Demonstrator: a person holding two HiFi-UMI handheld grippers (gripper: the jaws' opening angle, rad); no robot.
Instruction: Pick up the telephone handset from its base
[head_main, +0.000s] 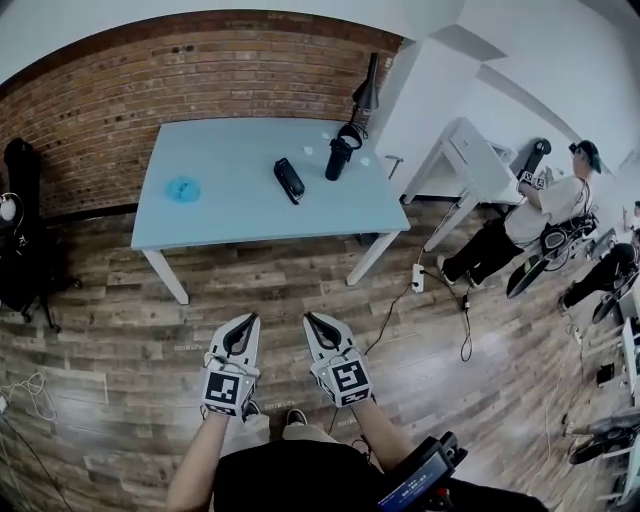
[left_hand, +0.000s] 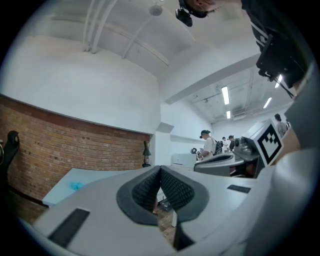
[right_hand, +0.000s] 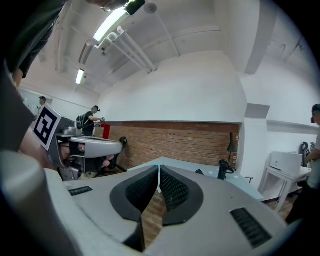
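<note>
Here, left hand-held gripper (head_main: 252, 320), right hand-held gripper (head_main: 310, 319) both clenched, open floor (head_main: 275, 282) before table (head_main: 250, 228).

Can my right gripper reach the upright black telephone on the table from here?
Probably not yet. The right gripper is shut and hangs over the wood floor, short of the table; the telephone stands at its far side. Nothing blocks the way.
</note>
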